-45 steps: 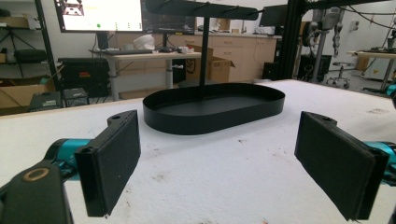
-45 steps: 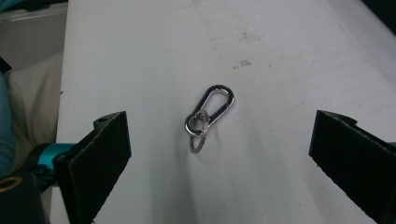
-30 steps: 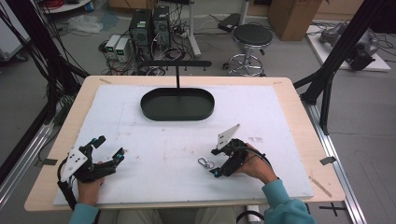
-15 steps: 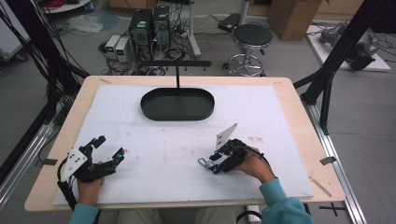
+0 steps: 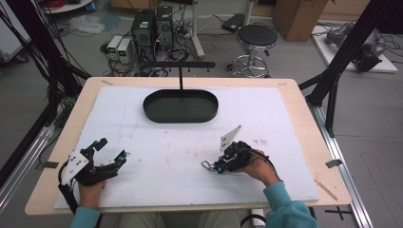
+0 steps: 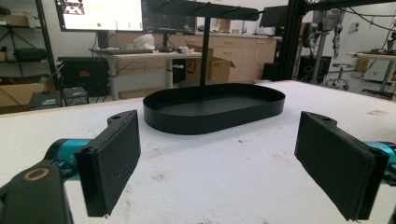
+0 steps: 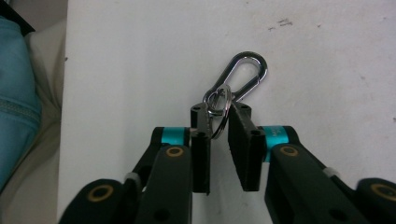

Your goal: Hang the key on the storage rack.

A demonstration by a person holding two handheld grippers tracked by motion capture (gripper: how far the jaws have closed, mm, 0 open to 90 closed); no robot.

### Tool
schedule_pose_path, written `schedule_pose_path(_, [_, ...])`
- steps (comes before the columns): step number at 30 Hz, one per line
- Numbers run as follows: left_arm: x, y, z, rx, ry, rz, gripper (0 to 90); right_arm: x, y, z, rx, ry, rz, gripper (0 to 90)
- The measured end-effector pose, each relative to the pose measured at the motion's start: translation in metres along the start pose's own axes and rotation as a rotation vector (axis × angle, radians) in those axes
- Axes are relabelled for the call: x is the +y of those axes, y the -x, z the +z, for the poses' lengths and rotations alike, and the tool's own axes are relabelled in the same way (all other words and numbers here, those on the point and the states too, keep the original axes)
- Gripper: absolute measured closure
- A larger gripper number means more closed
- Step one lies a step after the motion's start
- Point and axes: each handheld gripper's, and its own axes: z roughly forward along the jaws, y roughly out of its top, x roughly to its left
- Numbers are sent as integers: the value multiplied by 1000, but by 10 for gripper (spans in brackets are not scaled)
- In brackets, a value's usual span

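right gripper view has the right gripper (image 7: pixel 217 119) fingers, just closed in, now clenched on the carabiner keyring (image 7: pixel 233 84) at frame centre on the table (image 7: pixel 140 56), ready for lifting, while left gripper (image 6: pixel 217 154) fingers stay released.

In the right gripper view, the key ring (image 7: pixel 217 100) on the carabiner (image 7: pixel 245 74) is partly hidden between the right tool's (image 7: pixel 219 122) pads, while at the frame's left edge a teal sleeve (image 7: pixel 16 93) is cut off.
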Motion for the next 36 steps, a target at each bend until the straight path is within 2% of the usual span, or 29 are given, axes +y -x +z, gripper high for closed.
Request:
schedule_pose_path(5, [0,0,0,0,0,0,148,0,0,0,7,5,18,825])
schedule_pose_path(17, [0,0,0,0,-1,-1,147,0,2,-1,3,18,27,853])
schedule_pose_path(23, [0,0,0,0,-1,1,148,1,2,-1,27,22,49,882])
schedule_pose_path(31, [0,0,0,0,-1,0,148,2,1,-3,16,16,71,893])
schedule_pose_path(36, [0,0,0,0,-2,0,147,3,2,-10,-1,73,86,894])
